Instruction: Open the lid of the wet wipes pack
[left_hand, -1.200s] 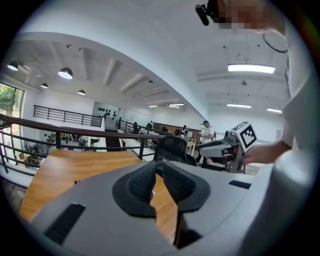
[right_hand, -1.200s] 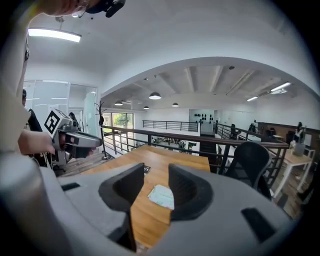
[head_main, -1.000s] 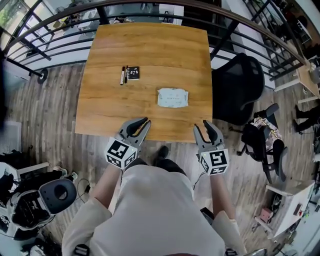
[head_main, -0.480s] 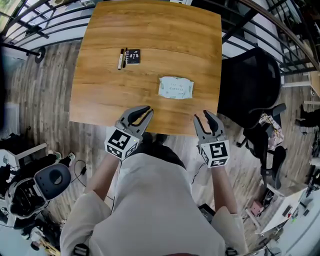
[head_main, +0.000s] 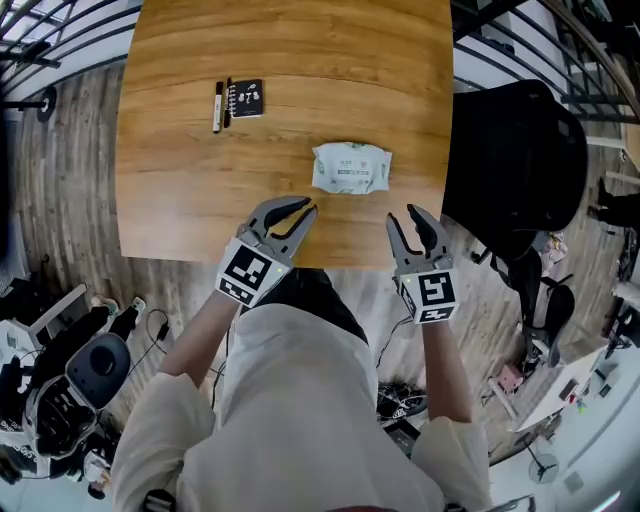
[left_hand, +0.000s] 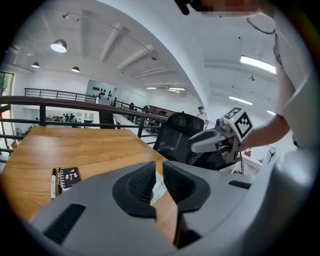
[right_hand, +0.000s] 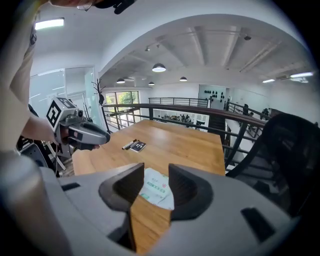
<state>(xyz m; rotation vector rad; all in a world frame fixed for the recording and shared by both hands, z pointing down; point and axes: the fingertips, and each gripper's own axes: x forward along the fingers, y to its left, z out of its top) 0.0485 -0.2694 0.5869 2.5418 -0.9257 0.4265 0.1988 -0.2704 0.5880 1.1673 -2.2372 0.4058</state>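
left gripper (head_main: 305, 208) + right gripper (head_main: 403, 215) both moved closer to wet wipes pack (head_main: 351, 167) | left barely open, right wider, both empty | just the approach, pack untouched

Pale green-and-white wipes pack (head_main: 351, 167), black notebook (head_main: 246, 98) — brown wood-grain table (head_main: 200, 200).

one wipes pack (head_main: 351, 167), one pen (head_main: 217, 106), one notebook (head_main: 246, 99)

left claw (head_main: 306, 208) and right claw (head_main: 403, 215) moved forward over the table (head_main: 300, 60) edge, closer to wet wipes pack (head_main: 350, 167)
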